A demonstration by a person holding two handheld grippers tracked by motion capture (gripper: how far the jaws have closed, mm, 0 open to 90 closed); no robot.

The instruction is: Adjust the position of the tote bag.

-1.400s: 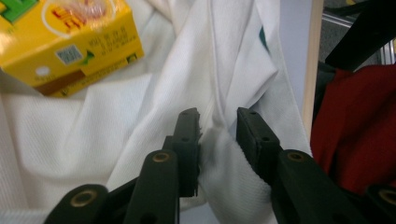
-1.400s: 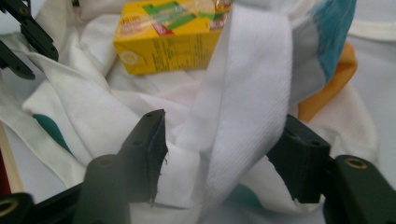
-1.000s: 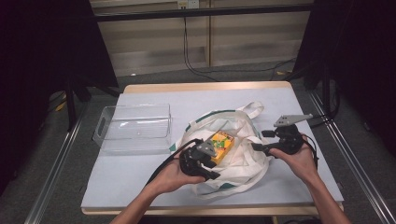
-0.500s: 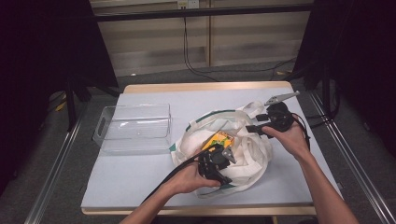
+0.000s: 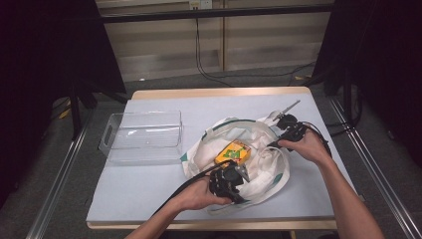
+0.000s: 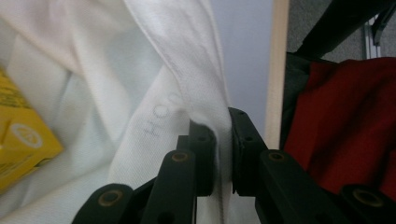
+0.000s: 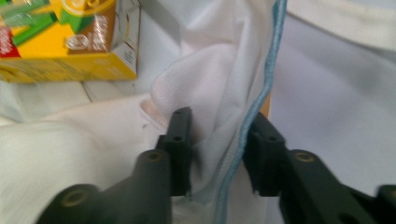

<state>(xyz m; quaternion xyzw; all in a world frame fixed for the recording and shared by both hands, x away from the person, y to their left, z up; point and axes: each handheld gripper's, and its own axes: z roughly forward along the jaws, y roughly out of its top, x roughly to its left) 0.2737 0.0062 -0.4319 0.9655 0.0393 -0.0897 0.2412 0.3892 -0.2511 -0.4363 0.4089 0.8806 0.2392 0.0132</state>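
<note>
The white cloth bag (image 5: 249, 149) lies on the table (image 5: 149, 189), with a yellow box (image 5: 232, 152) inside. The left gripper (image 6: 223, 140) has just closed its jaws on the near edge of the bag. The right gripper (image 7: 217, 140) has been closing and pinches the far edge.

Left gripper (image 6: 223, 154) fingers (image 6: 203, 158) just closed on white bag fabric (image 6: 177, 84), yellow box (image 6: 23, 140) left
</note>
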